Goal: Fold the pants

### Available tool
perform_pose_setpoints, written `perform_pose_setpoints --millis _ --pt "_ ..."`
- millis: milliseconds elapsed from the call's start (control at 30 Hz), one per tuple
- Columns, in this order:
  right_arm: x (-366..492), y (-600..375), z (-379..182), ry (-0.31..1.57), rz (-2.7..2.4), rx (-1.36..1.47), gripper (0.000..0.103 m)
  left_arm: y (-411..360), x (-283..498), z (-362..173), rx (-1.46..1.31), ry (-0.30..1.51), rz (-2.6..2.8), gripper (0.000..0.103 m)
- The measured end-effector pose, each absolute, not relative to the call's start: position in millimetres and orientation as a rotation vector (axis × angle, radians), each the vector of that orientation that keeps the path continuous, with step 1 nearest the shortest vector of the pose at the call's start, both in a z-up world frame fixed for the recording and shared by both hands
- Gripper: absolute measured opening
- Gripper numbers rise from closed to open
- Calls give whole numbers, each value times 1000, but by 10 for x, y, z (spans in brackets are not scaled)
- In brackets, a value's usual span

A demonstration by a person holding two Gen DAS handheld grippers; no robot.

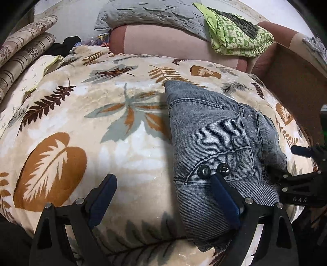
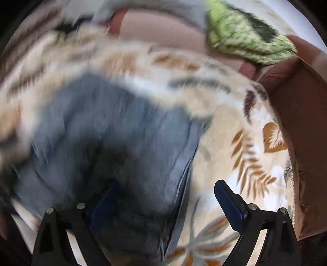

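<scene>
Grey-blue denim pants (image 1: pixel 214 139) lie folded in a thick bundle on a leaf-print blanket (image 1: pixel 81 122). Two metal snaps show near the front edge. My left gripper (image 1: pixel 163 184) is open and empty; its right finger rests over the bundle's near end, its left finger over bare blanket. The right gripper shows at the bundle's right edge in the left wrist view (image 1: pixel 294 182). In the blurred right wrist view the pants (image 2: pixel 106 131) fill the left half. My right gripper (image 2: pixel 165 196) is open, with the pants' right edge between its fingers.
A green patterned cloth (image 1: pixel 237 34) lies on a pink cushion (image 1: pixel 163 43) behind the blanket. A grey quilted pillow (image 1: pixel 147 14) is at the back. Striped rolled cushions (image 1: pixel 22 55) are at far left. A brown carpeted step (image 1: pixel 296 81) lies right.
</scene>
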State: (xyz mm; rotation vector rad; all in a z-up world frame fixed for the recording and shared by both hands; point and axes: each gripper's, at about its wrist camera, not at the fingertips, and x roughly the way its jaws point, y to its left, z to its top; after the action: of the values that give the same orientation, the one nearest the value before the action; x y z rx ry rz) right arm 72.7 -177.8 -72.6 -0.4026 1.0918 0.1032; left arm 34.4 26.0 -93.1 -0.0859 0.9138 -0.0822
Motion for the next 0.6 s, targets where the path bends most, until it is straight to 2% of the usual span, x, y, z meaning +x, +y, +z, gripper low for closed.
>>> perform_pose_setpoints --millis 267,367,400,467,600 --pt "498 -1841 -339 999 90 -332 96 266 324 -912 -74 904 -78 93" --pt "448 -1826 -709 1093 128 -362 96 247 320 -918 -69 906 -77 93" --pt "435 -1876 -725 1068 124 -326 103 245 309 -912 -63 897 -77 93" --pt "466 -1964 -658 1097 102 -271 102 255 295 -909 -59 890 -76 93" --pt "364 -1946 -374 1024 106 -294 102 316 285 -870 -101 884 -75 93"
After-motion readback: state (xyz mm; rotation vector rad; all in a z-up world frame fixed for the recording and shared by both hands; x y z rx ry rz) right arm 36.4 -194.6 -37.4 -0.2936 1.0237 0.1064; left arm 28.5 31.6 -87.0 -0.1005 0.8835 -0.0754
